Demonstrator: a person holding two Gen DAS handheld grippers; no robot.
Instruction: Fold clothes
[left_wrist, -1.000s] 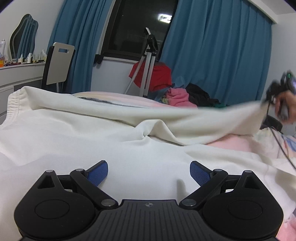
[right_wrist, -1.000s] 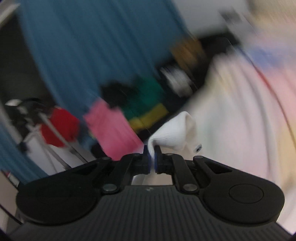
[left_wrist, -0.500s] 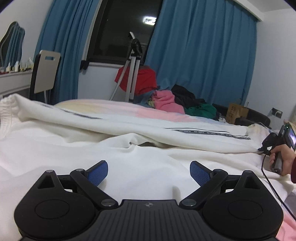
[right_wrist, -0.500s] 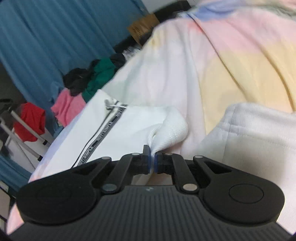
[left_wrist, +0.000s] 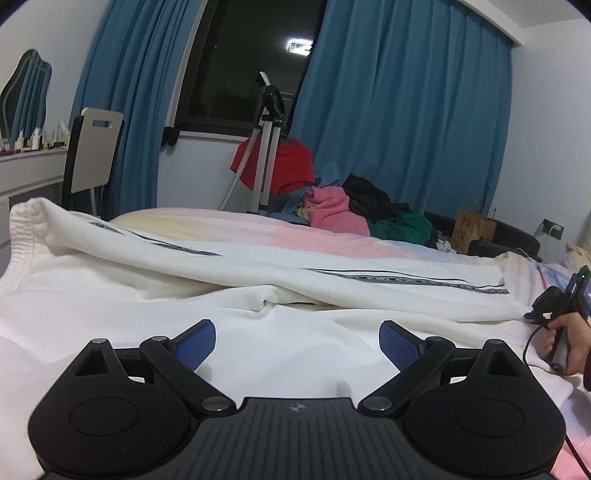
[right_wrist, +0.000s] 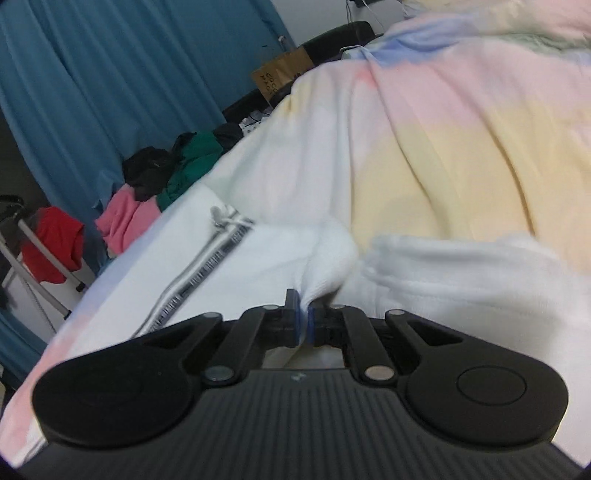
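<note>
White trousers (left_wrist: 258, 273) with a black side stripe (left_wrist: 399, 282) lie spread across the pastel bed; one leg runs left to right over the other. My left gripper (left_wrist: 297, 341) hovers low over the near white cloth, jaws wide apart and holding nothing. In the right wrist view my right gripper (right_wrist: 303, 317) is shut on the ribbed cuff (right_wrist: 325, 258) of the striped leg, low over the bedspread. From the left wrist view, that right gripper (left_wrist: 554, 310) and the hand holding it sit at the leg's far right end.
A pile of pink, black and green clothes (left_wrist: 354, 210) lies past the bed under blue curtains (left_wrist: 399, 122). A tripod with a red garment (left_wrist: 273, 162) stands by the window. A chair (left_wrist: 92, 155) and a white dresser (left_wrist: 29, 173) are at the left. A brown paper bag (left_wrist: 474, 229) sits at the right.
The right gripper has swung the cuff down from the air to the bed, so the striped leg now lies flat and stretched out. The left gripper stays open over the cloth.
</note>
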